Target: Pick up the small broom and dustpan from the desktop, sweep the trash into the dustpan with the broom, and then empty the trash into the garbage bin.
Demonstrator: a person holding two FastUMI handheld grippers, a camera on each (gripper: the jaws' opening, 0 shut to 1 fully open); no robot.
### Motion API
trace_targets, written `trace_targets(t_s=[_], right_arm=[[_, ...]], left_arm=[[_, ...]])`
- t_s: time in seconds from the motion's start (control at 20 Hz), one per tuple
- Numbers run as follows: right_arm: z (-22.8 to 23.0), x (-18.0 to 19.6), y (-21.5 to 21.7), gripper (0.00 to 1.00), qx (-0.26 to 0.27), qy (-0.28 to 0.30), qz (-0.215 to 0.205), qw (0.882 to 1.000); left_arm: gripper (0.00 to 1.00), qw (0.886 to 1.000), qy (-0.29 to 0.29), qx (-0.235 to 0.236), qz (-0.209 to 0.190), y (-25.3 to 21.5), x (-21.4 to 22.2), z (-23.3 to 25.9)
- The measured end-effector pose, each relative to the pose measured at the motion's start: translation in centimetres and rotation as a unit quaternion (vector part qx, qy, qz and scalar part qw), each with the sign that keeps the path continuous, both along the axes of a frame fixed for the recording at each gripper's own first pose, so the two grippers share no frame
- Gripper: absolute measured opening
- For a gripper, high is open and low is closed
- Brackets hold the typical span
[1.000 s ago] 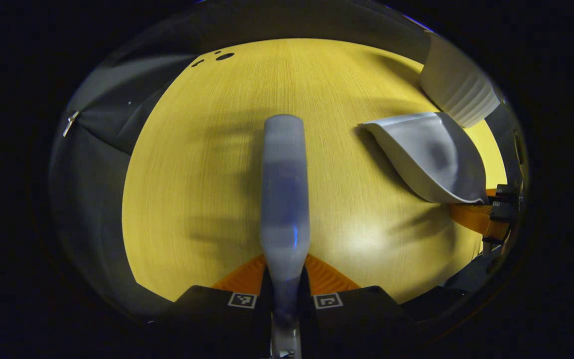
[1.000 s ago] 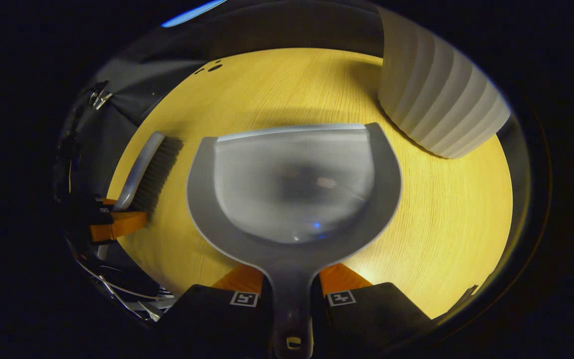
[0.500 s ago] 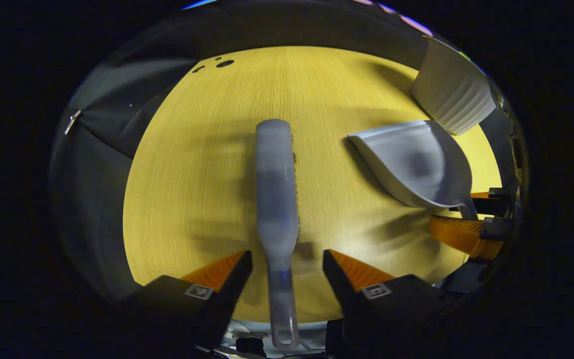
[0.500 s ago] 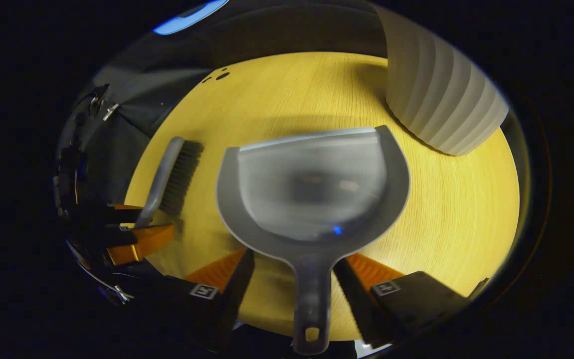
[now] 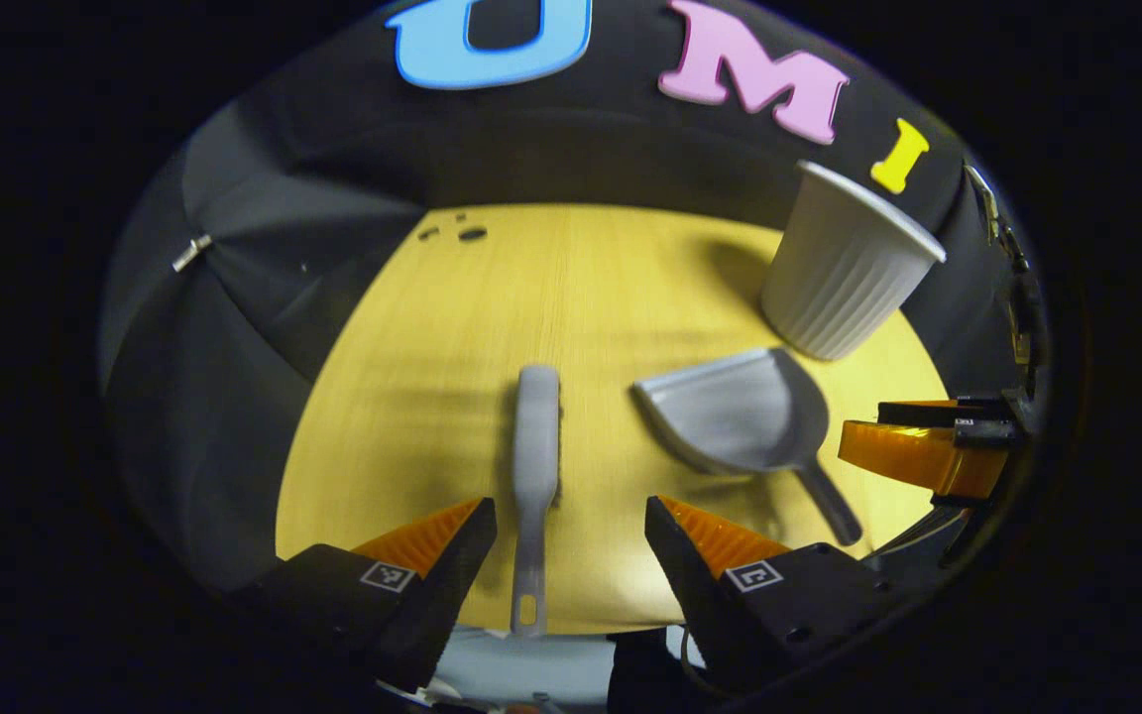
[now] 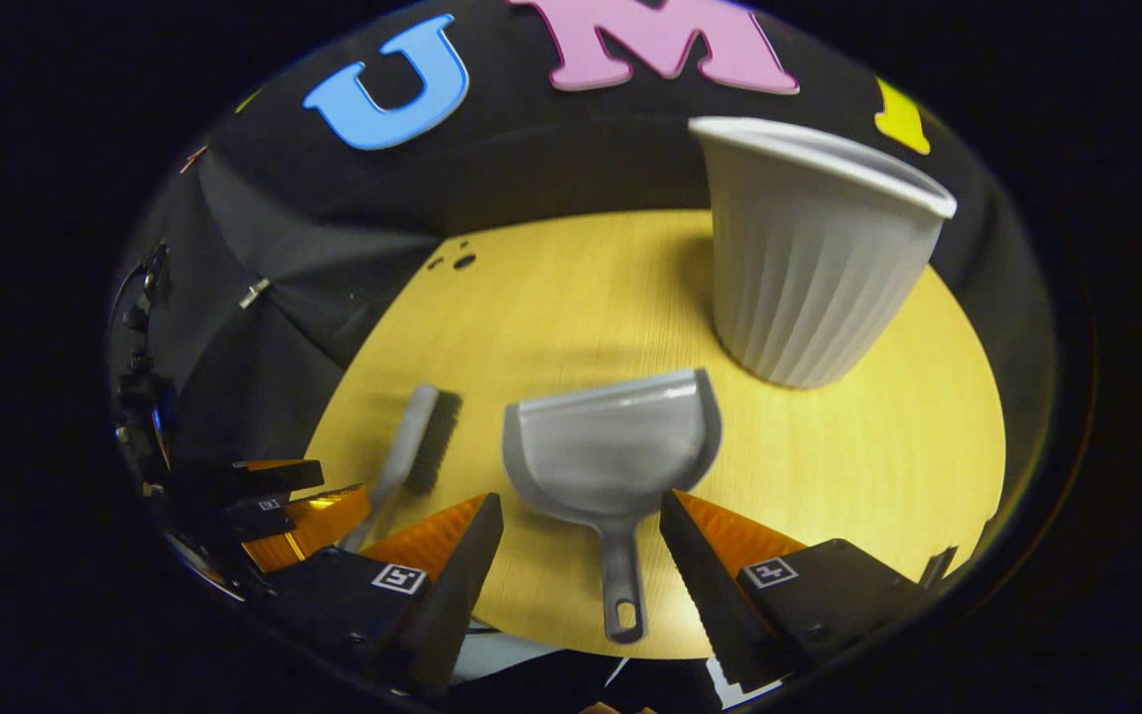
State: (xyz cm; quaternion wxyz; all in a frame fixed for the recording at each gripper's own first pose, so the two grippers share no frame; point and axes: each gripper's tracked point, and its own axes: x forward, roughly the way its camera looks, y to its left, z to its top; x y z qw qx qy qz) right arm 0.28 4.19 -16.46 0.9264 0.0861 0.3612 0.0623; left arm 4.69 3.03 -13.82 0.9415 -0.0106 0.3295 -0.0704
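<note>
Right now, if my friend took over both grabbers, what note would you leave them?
Left gripper: open, holding nothing, the small grey broom lying on the yellow wooden desktop between its fingers.
Right gripper: open, the grey plastic dustpan flat on the desktop, its handle between the fingers.
The white ribbed garbage bin stands upright beyond the dustpan.
Done: no trash seen on the desktop or in the dustpan.
Left: probably nothing.

- The dustpan (image 6: 611, 451) lies flat on the table (image 6: 858, 466), its handle pointing toward the near edge.
- The broom (image 6: 412, 451) lies on the table just left of the dustpan, handle also toward the near edge.
- The bin (image 6: 814, 253) stands upright behind the dustpan, to its right, near it.
</note>
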Motion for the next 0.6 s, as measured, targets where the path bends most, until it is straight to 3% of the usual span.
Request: trace_targets(t_s=[0.15,0.35,0.5,0.6], right_arm=[[6.3,-0.4,-1.6,0.99,-0.031,-0.095,-0.004,0.995],[12.6,-1.1,-1.9,0.98,-0.037,-0.199,-0.012,0.979],[15.9,-2.7,-2.5,0.99,-0.043,-0.255,-0.015,0.966],[17.3,-4.2,-3.1,0.99,-0.052,-0.281,-0.02,0.958]], left_arm=[[0.97,0.994,-0.11,0.002,0.008,-0.2,-1.3,6.5],[0.97,0.971,-0.236,0.026,0.014,-1.0,-3.9,13.6],[0.97,0.951,-0.308,0.022,0.019,-1.4,-5.2,15.7],[0.98,0.943,-0.332,0.001,0.022,-1.7,-6.0,16.1]])
